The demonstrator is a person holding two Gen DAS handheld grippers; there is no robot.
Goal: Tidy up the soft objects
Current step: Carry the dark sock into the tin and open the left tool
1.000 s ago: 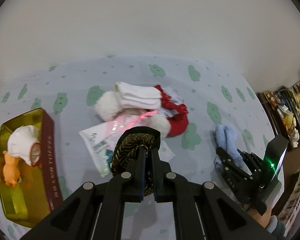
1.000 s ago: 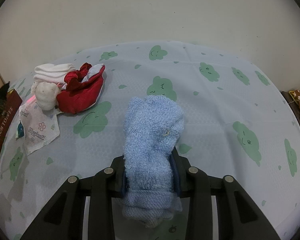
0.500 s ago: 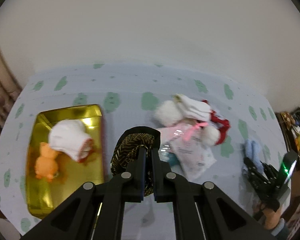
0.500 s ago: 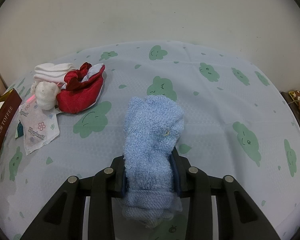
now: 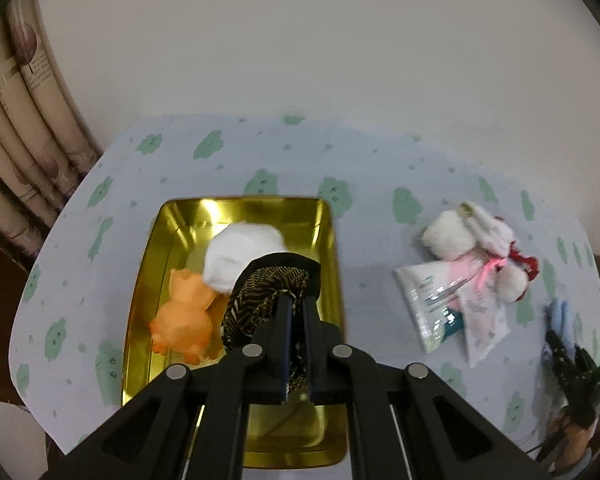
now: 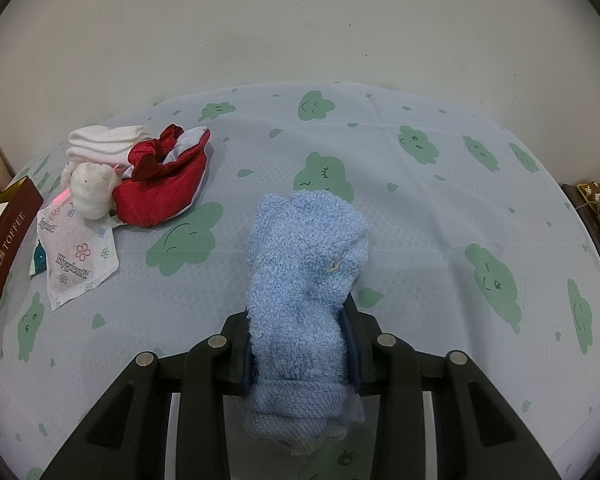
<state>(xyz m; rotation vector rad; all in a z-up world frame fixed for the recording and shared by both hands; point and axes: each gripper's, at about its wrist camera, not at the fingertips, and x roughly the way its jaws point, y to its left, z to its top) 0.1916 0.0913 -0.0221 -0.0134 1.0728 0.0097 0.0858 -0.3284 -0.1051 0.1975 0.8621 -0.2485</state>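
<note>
Gold tin tray directly under the left gripper
Its jaws pinch a black-and-gold patterned cloth above the orange plush; right gripper, well apart, clamps a blue towel.

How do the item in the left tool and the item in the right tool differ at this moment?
Look: the dark patterned fabric piece is black with gold stripes and thin; the blue fluffy sock is plain and thick.

Place: the fabric piece hangs above the gold tin; the sock is over bare tablecloth, away from the tin.

Grip: the left tool is pinched nearly shut; the right tool stands wider around the sock.

Shared: both soft, both clamped.
</note>
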